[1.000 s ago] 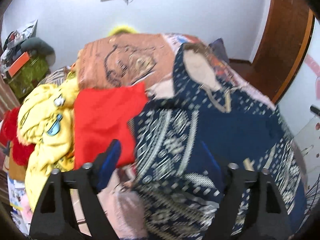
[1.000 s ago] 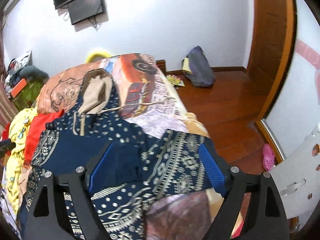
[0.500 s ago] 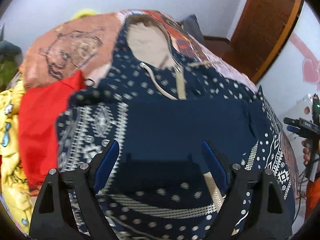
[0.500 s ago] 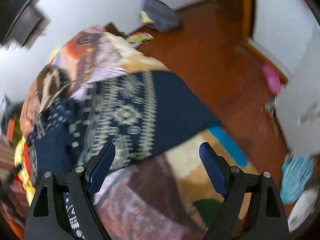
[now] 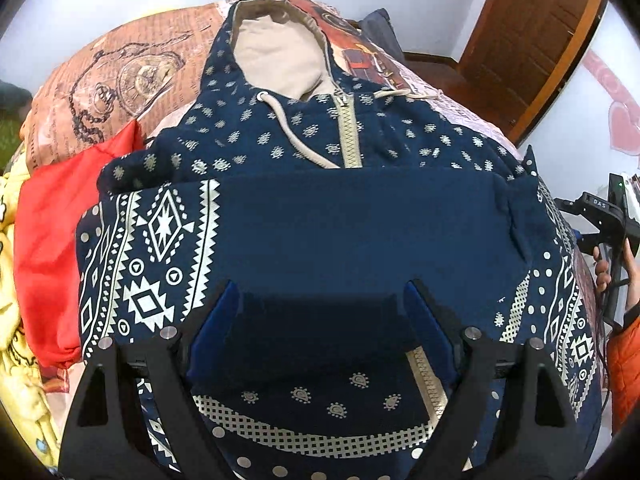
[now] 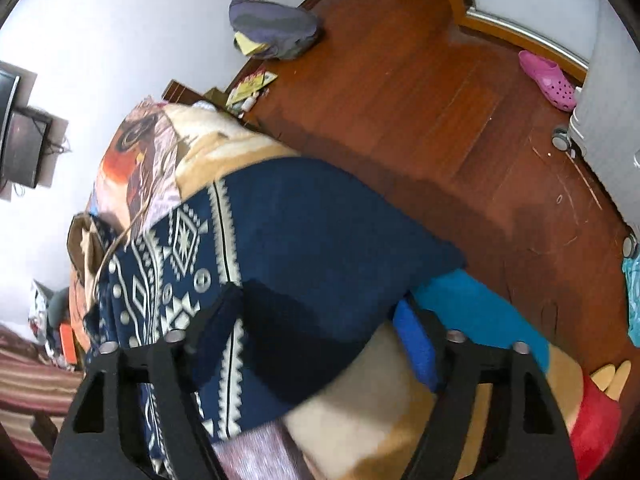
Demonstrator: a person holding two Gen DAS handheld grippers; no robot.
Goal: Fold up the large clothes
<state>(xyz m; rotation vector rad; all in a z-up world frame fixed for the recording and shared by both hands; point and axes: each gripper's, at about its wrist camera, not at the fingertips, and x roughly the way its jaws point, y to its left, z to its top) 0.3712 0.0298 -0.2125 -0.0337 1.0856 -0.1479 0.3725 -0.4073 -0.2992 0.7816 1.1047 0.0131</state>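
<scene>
A navy patterned zip hoodie [image 5: 312, 216] with a beige hood lining lies front-up on the bed, a sleeve folded across its chest. My left gripper [image 5: 320, 320] is open, hovering just above the hoodie's lower middle. In the right wrist view the hoodie's other sleeve [image 6: 320, 236] lies at the bed's right edge. My right gripper [image 6: 320, 328] is open over that sleeve, its jaws wide apart with nothing between them.
A red garment [image 5: 60, 248] and yellow clothes [image 5: 16, 320] lie left of the hoodie on the printed bedspread [image 5: 120, 80]. The wooden floor [image 6: 440, 100] beside the bed holds a grey bag [image 6: 272, 32], a pink clog [image 6: 548, 80] and a white wheeled case [image 6: 608, 92].
My left gripper moved right from the red garment to over the hoodie's middle. My right gripper swung to the bed's right edge, tilting down over the sleeve. Both stayed open.
</scene>
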